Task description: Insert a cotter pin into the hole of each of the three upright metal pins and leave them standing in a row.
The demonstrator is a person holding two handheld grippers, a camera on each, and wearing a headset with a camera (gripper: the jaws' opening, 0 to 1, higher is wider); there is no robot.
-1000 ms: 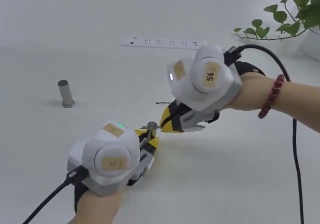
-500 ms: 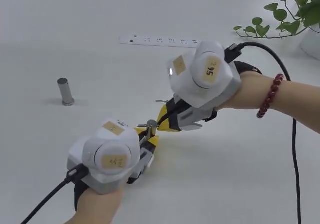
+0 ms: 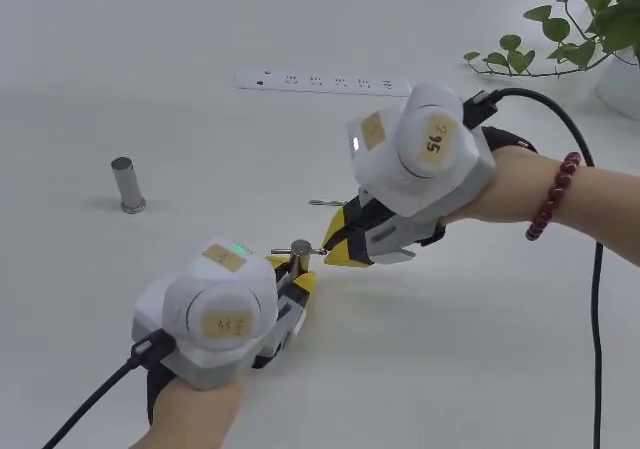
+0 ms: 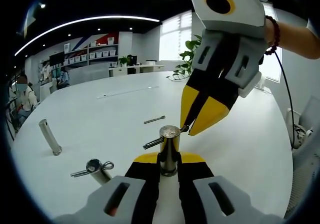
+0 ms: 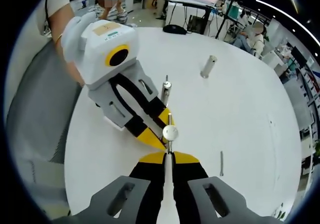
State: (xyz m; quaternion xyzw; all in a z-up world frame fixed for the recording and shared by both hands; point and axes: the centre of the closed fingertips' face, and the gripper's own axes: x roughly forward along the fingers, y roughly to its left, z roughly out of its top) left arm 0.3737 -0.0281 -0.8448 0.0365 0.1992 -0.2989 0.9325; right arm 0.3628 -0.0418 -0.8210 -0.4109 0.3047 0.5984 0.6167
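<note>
Head view, 56-labelled right gripper [image 3: 330, 251] holds cotter pin [image 3: 314, 252], left gripper [image 3: 298, 275] clamps pin [image 3: 300, 260]

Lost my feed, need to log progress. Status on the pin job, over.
Left tool shut on upright metal pin. Right tool shut on cotter pin, threaded through its hole. Bare pin stands, spare cotter pin lies apart; nothing blocking.

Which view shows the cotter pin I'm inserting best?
The left gripper view: side-on, the cotter pin pokes out of the held metal pin. The head view shows a thin sliver; the right gripper view looks along it, foreshortened near the pin's top.
</note>
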